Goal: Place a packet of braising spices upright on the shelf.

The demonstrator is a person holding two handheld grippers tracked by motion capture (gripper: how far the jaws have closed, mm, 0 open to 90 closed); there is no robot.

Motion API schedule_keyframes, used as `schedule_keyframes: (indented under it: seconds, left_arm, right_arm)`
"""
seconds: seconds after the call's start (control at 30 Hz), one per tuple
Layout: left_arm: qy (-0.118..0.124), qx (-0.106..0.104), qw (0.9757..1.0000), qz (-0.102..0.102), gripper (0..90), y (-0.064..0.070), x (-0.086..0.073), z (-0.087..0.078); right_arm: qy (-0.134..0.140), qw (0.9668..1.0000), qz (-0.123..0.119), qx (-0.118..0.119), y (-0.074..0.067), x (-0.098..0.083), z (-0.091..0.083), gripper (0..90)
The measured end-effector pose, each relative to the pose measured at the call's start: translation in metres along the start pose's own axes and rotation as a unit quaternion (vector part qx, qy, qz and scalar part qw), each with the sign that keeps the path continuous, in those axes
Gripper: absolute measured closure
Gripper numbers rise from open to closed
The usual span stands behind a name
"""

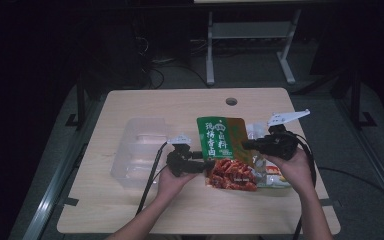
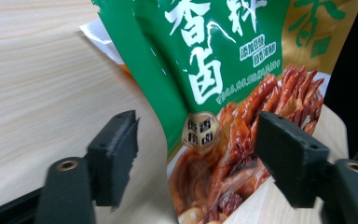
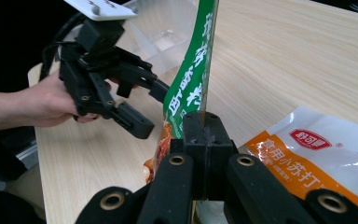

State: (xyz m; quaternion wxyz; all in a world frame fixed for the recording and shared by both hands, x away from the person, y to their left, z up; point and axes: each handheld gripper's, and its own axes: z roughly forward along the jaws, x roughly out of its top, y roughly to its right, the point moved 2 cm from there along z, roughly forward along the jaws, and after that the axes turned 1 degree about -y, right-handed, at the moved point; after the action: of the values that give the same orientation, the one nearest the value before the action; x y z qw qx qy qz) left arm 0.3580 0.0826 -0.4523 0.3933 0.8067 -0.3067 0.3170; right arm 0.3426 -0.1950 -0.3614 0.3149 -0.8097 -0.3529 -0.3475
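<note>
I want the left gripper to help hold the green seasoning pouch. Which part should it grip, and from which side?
Probably the lower left edge of the green pouch. The right gripper already pinches the opposite edge and holds the pouch upright. The left gripper is open with that free edge between its jaws, so closing from the person's left, edge-on, suits the thin flat film.

Dim lab: bare test table, floor cables, metal stand.
</note>
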Motion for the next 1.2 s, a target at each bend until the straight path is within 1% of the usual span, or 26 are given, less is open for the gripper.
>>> schedule_keyframes:
  seconds: [0.03,0.1,0.13,0.17,0.23,0.33,0.37,0.4,0.43,0.47,0.5,0.6,0.63,0.7,0.8,0.93,1.0,1.07,1.1,1.13,1.17,1.2]
  left_arm:
    - [0.001,-0.007,1.0000,0.001,35.6,-0.002,0.000,0.001]
    - [0.007,-0.017,0.9998,0.003,45.0,-0.004,0.001,0.002]
    - [0.007,-0.023,0.9997,0.003,48.8,-0.004,0.001,0.002]
    - [0.006,-0.030,0.9995,0.006,55.4,-0.004,0.002,0.002]
    - [0.011,-0.031,0.9994,0.000,61.3,-0.004,0.002,0.002]
    - [0.006,-0.039,0.9992,-0.006,75.1,-0.007,0.001,0.002]
    - [0.005,-0.044,0.9990,-0.008,75.1,-0.008,0.001,0.001]
    - [0.004,-0.048,0.9987,-0.013,77.4,-0.008,0.000,0.001]
    - [0.004,-0.052,0.9986,-0.011,79.7,-0.008,0.000,0.000]
    - [0.005,-0.051,0.9986,-0.012,81.4,-0.007,0.000,-0.001]
    - [0.004,-0.048,0.9988,-0.008,82.4,-0.007,0.000,-0.001]
    - [0.006,-0.048,0.9988,-0.009,84.9,-0.005,-0.001,-0.004]
    - [0.007,-0.044,0.9989,-0.009,85.2,-0.003,0.000,-0.005]
    - [0.008,-0.037,0.9993,0.004,85.8,-0.001,0.000,-0.007]
    - [0.014,-0.030,0.9993,0.017,86.6,0.003,0.000,-0.010]
    - [0.021,-0.025,0.9992,0.021,87.5,0.008,0.000,-0.014]
    - [0.023,-0.021,0.9991,0.028,87.8,0.010,-0.001,-0.015]
    - [0.021,-0.017,0.9992,0.031,88.0,0.011,-0.002,-0.015]
    - [0.023,-0.017,0.9991,0.032,88.1,0.011,-0.002,-0.016]
    - [0.024,-0.017,0.9990,0.033,88.2,0.012,-0.003,-0.016]
    - [0.025,-0.018,0.9990,0.033,88.3,0.012,-0.003,-0.016]
    - [0.026,-0.019,0.9989,0.034,88.3,0.013,-0.003,-0.017]
  right_arm:
    - [0.003,1.0000,0.001,0.001,0.001,-0.002,0.000,90.0]
    - [0.007,1.0000,0.005,0.003,0.001,-0.004,-0.001,90.0]
    - [0.006,1.0000,0.002,0.003,0.002,-0.005,0.000,90.0]
    - [0.003,1.0000,0.003,0.001,0.003,-0.006,0.000,90.0]
    - [0.000,1.0000,0.007,0.000,0.004,-0.007,0.000,90.0]
    - [0.000,0.9999,0.010,0.003,0.008,-0.012,0.003,90.0]
    - [0.000,0.9999,0.010,0.003,0.008,-0.012,0.003,90.0]
    - [-0.001,0.9999,0.011,0.004,0.009,-0.013,0.004,90.0]
    - [-0.001,0.9999,0.014,0.003,0.009,-0.014,0.005,90.0]
    - [-0.002,0.9999,0.014,0.003,0.010,-0.014,0.005,90.0]
    - [-0.004,0.9999,0.015,0.003,0.010,-0.015,0.006,90.0]
    - [0.000,0.9998,0.018,0.004,0.012,-0.015,0.005,90.0]
    - [0.000,0.9998,0.020,0.004,0.012,-0.015,0.005,89.9]
    - [0.002,0.9997,0.025,0.005,0.013,-0.015,0.004,89.8]
    - [0.002,0.9995,0.030,0.004,0.015,-0.016,0.003,89.4]
    - [0.003,0.9994,0.035,0.004,0.018,-0.017,0.003,87.8]
    - [0.000,0.9992,0.039,0.006,0.018,-0.018,0.005,86.3]
    - [-0.005,0.9991,0.040,0.010,0.018,-0.018,0.007,85.5]
    - [-0.006,0.9992,0.039,0.009,0.018,-0.019,0.009,85.1]
    - [-0.009,0.9990,0.043,0.011,0.018,-0.019,0.010,84.1]
    - [-0.010,0.9991,0.039,0.015,0.018,-0.019,0.012,83.2]
    - [-0.013,0.9989,0.041,0.018,0.018,-0.019,0.014,82.3]
